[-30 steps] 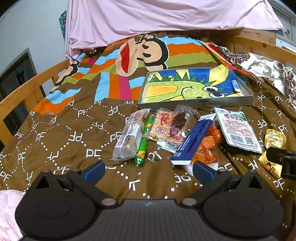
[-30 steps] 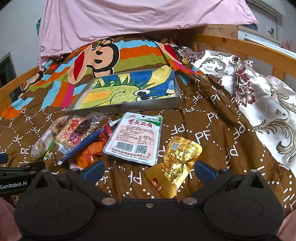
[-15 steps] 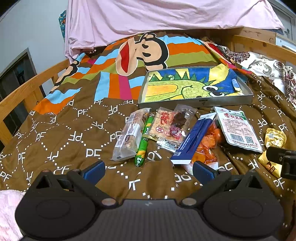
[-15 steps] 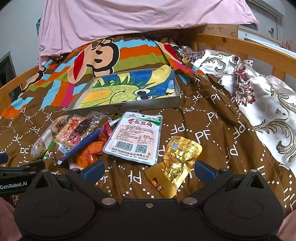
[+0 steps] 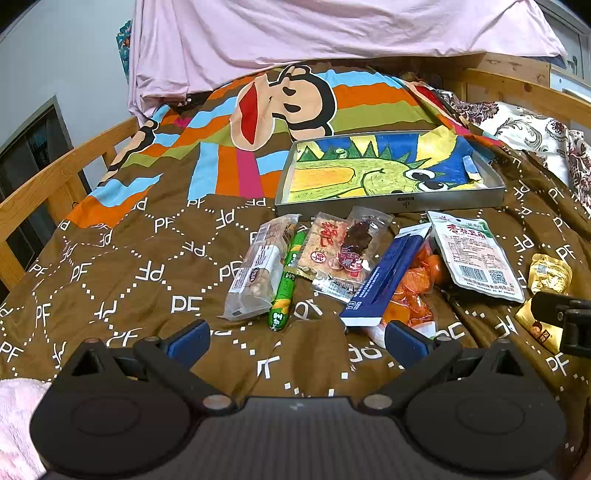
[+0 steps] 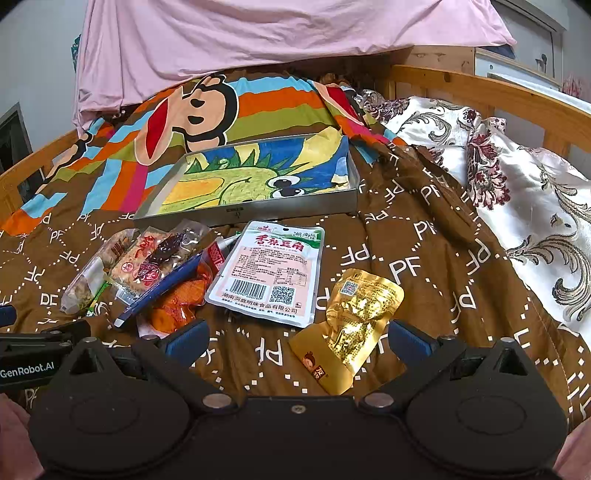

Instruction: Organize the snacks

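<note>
A brown patterned bedspread covers a wooden-railed bed, with a pink sheet hanging behind. The snacks lie in a row just before a metal tray. The left gripper and right gripper both hover with fingers wide, holding nothing. Only the right wrist view shows the whole gold pouch and a floral quilt.

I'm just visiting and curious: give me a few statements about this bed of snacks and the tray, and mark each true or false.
1. The metal tray holds no snacks. True.
2. The gold pouch lies in front of the right gripper. True.
3. The left gripper grips the green sausage stick. False: its fingers are spread, holding nothing.
4. The blue box lies inside the tray. False: it rests on the orange snack bag, on the blanket.
</note>
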